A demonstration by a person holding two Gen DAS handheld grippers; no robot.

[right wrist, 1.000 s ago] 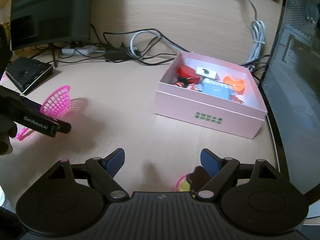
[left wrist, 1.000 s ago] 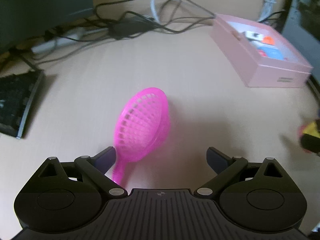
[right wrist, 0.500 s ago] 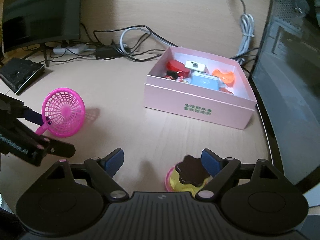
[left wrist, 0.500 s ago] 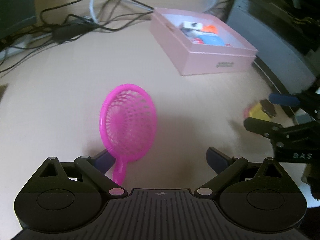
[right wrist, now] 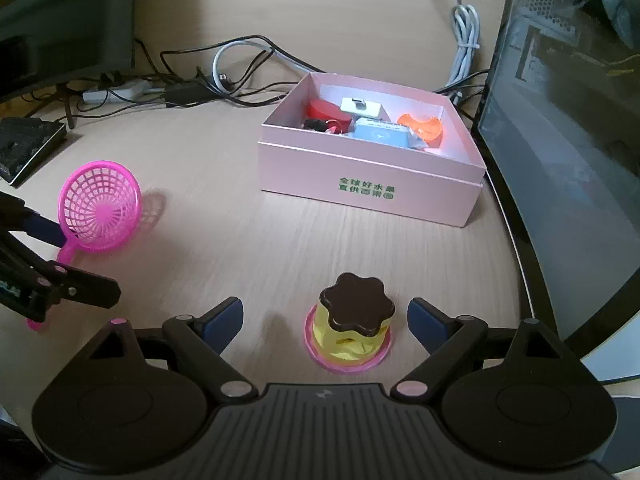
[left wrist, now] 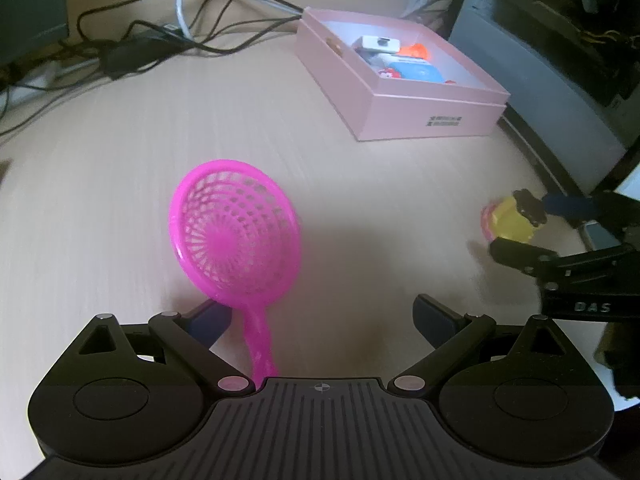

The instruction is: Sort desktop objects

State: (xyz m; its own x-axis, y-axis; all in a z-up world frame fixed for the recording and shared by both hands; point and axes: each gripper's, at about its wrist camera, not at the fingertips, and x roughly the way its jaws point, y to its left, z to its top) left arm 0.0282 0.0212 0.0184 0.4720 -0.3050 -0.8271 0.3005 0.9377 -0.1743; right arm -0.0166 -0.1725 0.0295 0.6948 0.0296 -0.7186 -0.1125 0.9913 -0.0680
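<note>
1. Left wrist view: left tongs spread wide, clamped on nothing. Pink strainer propped up on the counter, handle running down beside the left finger; touching or not, cannot tell. Pink box further back, open, holding small items. Right tongs at the right edge, around a toy pudding.

2. Right wrist view: right tongs opening, pads clear of the toy pudding standing upright between them, nearer the right finger. Pink strainer well apart at left, by the left tongs.
</note>
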